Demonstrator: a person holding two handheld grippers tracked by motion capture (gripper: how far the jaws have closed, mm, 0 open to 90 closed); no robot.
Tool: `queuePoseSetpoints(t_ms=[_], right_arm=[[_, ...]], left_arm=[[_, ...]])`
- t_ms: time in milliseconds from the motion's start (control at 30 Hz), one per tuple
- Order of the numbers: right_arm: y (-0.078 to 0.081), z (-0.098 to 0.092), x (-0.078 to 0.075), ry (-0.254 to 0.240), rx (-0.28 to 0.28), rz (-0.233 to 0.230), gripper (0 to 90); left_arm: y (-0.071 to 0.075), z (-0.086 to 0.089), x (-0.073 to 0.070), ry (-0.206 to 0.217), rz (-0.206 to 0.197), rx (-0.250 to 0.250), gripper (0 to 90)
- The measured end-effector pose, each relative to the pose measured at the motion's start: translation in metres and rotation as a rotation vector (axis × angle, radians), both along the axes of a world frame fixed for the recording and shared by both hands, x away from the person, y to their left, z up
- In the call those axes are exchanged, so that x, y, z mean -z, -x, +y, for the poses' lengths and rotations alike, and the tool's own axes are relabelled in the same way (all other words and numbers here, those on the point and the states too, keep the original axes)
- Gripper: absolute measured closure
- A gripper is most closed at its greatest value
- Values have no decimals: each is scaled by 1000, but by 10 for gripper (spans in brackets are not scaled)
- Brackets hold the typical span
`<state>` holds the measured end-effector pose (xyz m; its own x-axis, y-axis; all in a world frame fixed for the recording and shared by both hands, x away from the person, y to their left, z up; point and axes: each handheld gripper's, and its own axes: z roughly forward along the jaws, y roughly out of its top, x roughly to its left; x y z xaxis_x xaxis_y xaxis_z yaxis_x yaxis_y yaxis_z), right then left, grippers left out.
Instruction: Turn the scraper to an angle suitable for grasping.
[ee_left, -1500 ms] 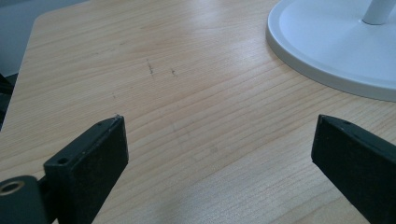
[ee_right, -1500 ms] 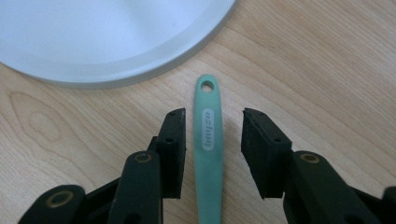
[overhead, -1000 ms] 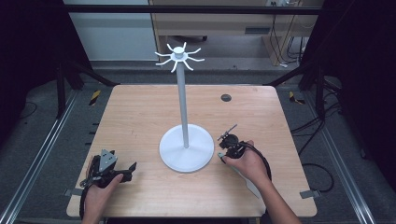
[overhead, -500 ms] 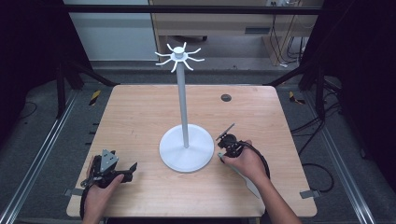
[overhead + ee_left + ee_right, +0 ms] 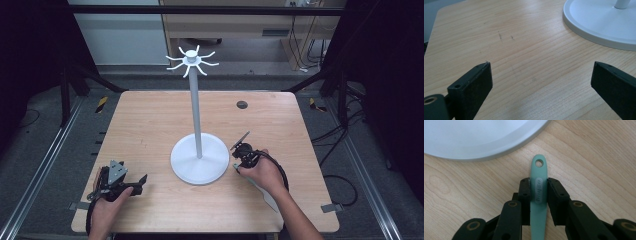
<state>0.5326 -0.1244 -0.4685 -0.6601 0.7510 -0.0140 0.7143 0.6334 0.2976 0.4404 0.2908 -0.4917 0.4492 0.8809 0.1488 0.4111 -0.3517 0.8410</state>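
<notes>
Near right edge of bench [image 5: 150,120], right gripper [image 5: 539,185] pinches green handle [image 5: 539,195]; jaws have just been closing, pads now on both sides. Handle lies flat on wood, hole end just beside white stand base [image 5: 474,137]. Left gripper [image 5: 541,82] near front left corner, jaws wide apart, nothing between.

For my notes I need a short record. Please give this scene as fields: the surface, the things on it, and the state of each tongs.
surface: light wooden table
stand: tall white stand with round base and hooks on top
tool: pale green flat plastic handle with a hole at its end, lying on the table beside the base
right tongs: jaws have just been closing, pads against both sides of the handle
left tongs: open, nothing between jaws, over bare wood
</notes>
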Motion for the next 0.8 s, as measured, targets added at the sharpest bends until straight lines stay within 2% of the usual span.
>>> queuePoseSetpoints(t_ms=[100, 167, 267, 300, 400, 433, 467, 500, 533, 633, 800], right_arm=[[1, 0, 0, -9, -9, 6, 742], [3, -2, 0, -18, -15, -17, 744], [4, -4, -1, -31, -4, -27, 744], [4, -8, -5, -50, 0, -56, 745], [6, -11, -9, -74, 7, -74, 745], [8, -16, -16, -94, 19, -105, 745], [8, -16, -16, -94, 19, -105, 745], [9, -20, -21, -119, 20, -138, 745], [9, -20, -21, -119, 20, -138, 745], [12, -31, -31, -167, 40, -193, 745], [14, -42, -41, -212, 70, -228, 745]], left_arm=[[0, 0, 0, -1, 1, -1, 33], [0, 0, 0, -3, 1, 0, 33], [0, 0, 0, -4, 1, 1, 33], [0, 0, 0, -2, 3, 1, 33], [0, 0, 0, -3, 3, 2, 33], [0, 0, 0, -6, 2, 2, 33], [0, -1, 0, -6, 2, 3, 33], [0, -1, 0, -6, 2, 3, 33], [0, -1, 0, -6, 2, 3, 33], [0, -1, 1, -1, 4, 2, 33], [0, 0, 0, 2, 1, -1, 33]])
